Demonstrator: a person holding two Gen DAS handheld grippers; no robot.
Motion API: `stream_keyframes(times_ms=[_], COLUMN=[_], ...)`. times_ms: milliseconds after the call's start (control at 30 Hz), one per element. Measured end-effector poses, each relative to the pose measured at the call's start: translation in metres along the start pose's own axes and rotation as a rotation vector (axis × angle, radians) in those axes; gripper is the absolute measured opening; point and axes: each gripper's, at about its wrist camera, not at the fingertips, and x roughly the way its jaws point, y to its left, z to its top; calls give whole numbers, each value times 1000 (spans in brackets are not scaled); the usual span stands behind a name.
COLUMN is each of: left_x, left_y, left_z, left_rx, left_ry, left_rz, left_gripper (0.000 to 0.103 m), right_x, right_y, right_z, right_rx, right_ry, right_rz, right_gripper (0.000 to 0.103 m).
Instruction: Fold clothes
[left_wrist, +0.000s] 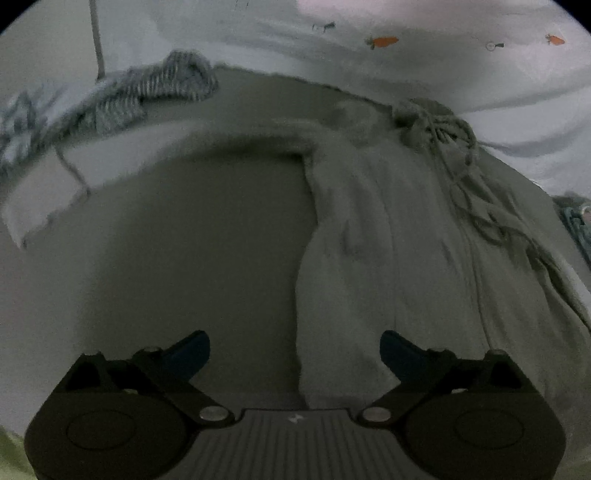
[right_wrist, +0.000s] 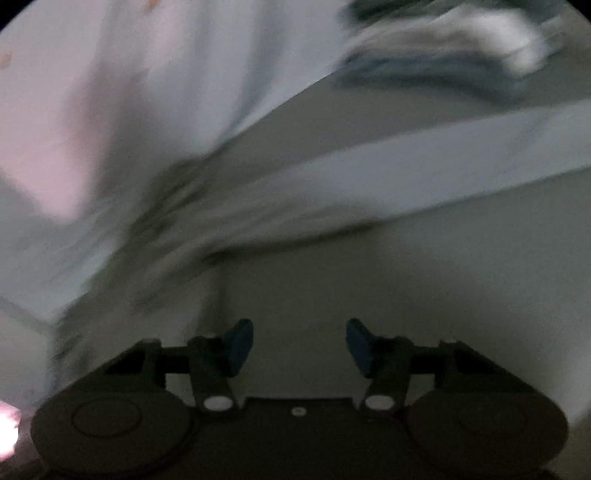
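A grey-green garment (left_wrist: 388, 236) with a knotted drawstring (left_wrist: 439, 129) lies spread on the bed, one flap folded over its darker lower layer (left_wrist: 184, 240). My left gripper (left_wrist: 295, 350) is open just above it, the blue fingers (left_wrist: 192, 350) straddling the flap's edge. My right gripper (right_wrist: 299, 347) is open and empty above the same grey-green cloth (right_wrist: 406, 277); that view is blurred by motion.
A white sheet with small carrot prints (left_wrist: 384, 40) covers the bed behind. A grey striped cloth (left_wrist: 155, 88) lies at the back left. A pile of white and blue clothes (right_wrist: 443, 48) lies at the top right of the right wrist view.
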Motion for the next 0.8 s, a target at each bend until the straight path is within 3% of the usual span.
stream_keyframes(times_ms=[67, 167, 200, 233, 267, 300, 333, 367, 467, 533, 600, 633, 700, 767, 800], left_x=[-1, -5, -7, -8, -9, -9, -11, -12, -29, -46, -51, -49, -29, -11, -12], left_y=[2, 4, 5, 5, 5, 7, 10, 13, 24, 30, 34, 37, 34, 30, 29], left_z=[-7, -12, -13, -14, -15, -16, -16, -16, -9, -4, -1, -1, -6, -14, -14], left_rx=[-14, -38, -42, -46, -51, -71, -108, -150, -294, -343, -363, -372, -303, -267, -266], left_ry=[-12, -21, -22, -22, -23, -14, -4, 4, 4, -32, -27, -14, 62, 139, 133], left_rz=[-12, -34, -49, -64, -79, -116, -151, -183, -290, -350, -360, -346, -248, -182, -180], left_gripper=[92, 79, 74, 60, 41, 28, 24, 15, 14, 14, 15, 17, 22, 26, 26], right_x=[19, 45, 55, 65, 68, 71, 73, 68, 48, 33, 29, 31, 38, 39, 37], right_y=[26, 52, 54, 54, 52, 50, 48, 41, 19, 13, 11, 12, 18, 32, 39], right_z=[-8, -13, -15, -16, -17, -17, -18, -16, -14, -14, -14, -12, -11, -13, -12], right_rx=[-62, -159, -158, -134, -88, -41, 6, 108, 471, 575, 568, 488, 319, 243, 225], right_ry=[62, 132, 166, 208, 229, 249, 269, 289, 316, 300, 291, 297, 310, 310, 305], right_rz=[86, 107, 113, 113, 121, 129, 138, 186, 385, 443, 371, 255, 37, 10, 18], right_gripper=[57, 59, 57, 46, 40, 27, 14, 14, 11, 11, 12, 13, 14, 16, 22])
